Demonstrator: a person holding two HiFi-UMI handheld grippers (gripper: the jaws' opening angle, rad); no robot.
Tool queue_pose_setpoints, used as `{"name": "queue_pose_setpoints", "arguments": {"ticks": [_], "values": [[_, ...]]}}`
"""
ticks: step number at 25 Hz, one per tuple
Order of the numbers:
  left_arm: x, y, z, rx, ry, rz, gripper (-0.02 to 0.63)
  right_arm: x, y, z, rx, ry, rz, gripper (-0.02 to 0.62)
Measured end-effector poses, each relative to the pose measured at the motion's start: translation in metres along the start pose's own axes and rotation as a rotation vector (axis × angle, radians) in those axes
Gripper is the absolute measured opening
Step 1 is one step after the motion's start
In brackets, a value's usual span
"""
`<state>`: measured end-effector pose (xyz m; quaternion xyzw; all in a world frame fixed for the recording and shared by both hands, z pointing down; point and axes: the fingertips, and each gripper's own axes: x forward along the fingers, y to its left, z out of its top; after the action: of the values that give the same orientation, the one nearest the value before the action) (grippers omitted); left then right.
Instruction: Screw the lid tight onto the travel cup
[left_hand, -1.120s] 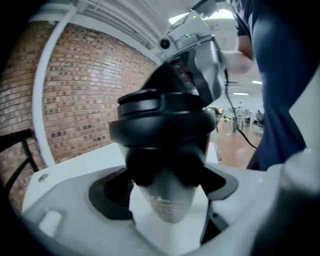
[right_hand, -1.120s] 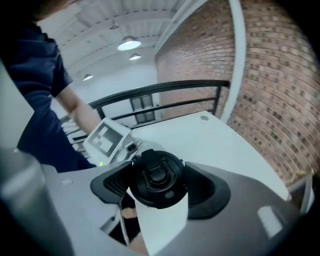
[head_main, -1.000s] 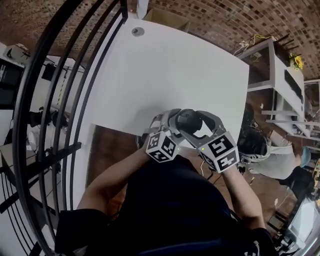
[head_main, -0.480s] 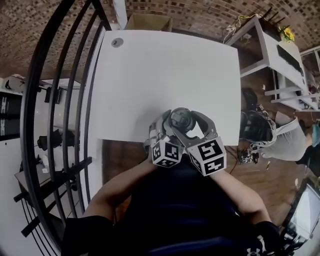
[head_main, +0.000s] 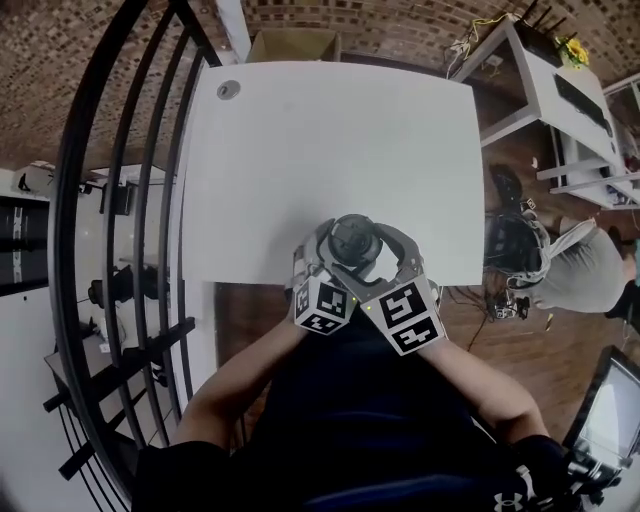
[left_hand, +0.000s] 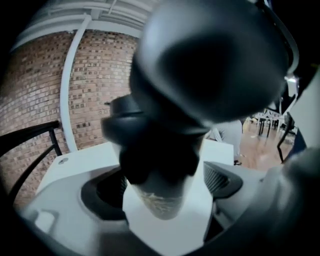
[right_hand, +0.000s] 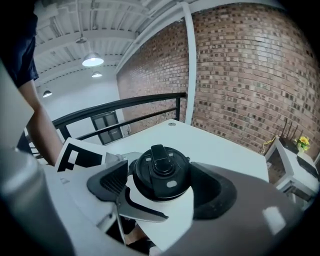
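Head view: the travel cup (head_main: 352, 240) stands at the near edge of the white table (head_main: 330, 140). The left gripper (head_main: 322, 255) and right gripper (head_main: 388, 255) come at it from either side.

Left gripper view: the cup's pale body sits right between the jaws. They're opening up, and the pads look just beside it, not squeezing. It's pretty blurry though.

Right gripper view: the black lid (right_hand: 162, 172) sits on the cup, dead centre between the jaws. These are spreading too, loose around it.
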<state>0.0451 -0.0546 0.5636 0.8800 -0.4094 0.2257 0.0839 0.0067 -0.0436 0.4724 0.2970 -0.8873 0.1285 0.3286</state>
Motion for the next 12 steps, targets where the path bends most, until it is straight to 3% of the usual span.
{"name": "queue_pose_setpoints", "arguments": {"ticks": [5,9,11,12], "values": [[-0.018,0.004,-0.009,0.012,0.030,-0.024,0.474,-0.028,-0.012,0.025,-0.010,-0.126,-0.029,0.400],[-0.073,0.044,-0.019,-0.088,0.044,0.054,0.473,-0.073,-0.066,0.041,0.161,-0.296,-0.102,0.388],[-0.105,0.069,0.001,-0.136,-0.009,0.108,0.440,-0.094,-0.090,0.048,0.264,-0.396,-0.126,0.243],[-0.121,0.078,0.023,-0.150,-0.063,0.123,0.344,-0.104,-0.099,0.051,0.302,-0.442,-0.140,0.157]]}}
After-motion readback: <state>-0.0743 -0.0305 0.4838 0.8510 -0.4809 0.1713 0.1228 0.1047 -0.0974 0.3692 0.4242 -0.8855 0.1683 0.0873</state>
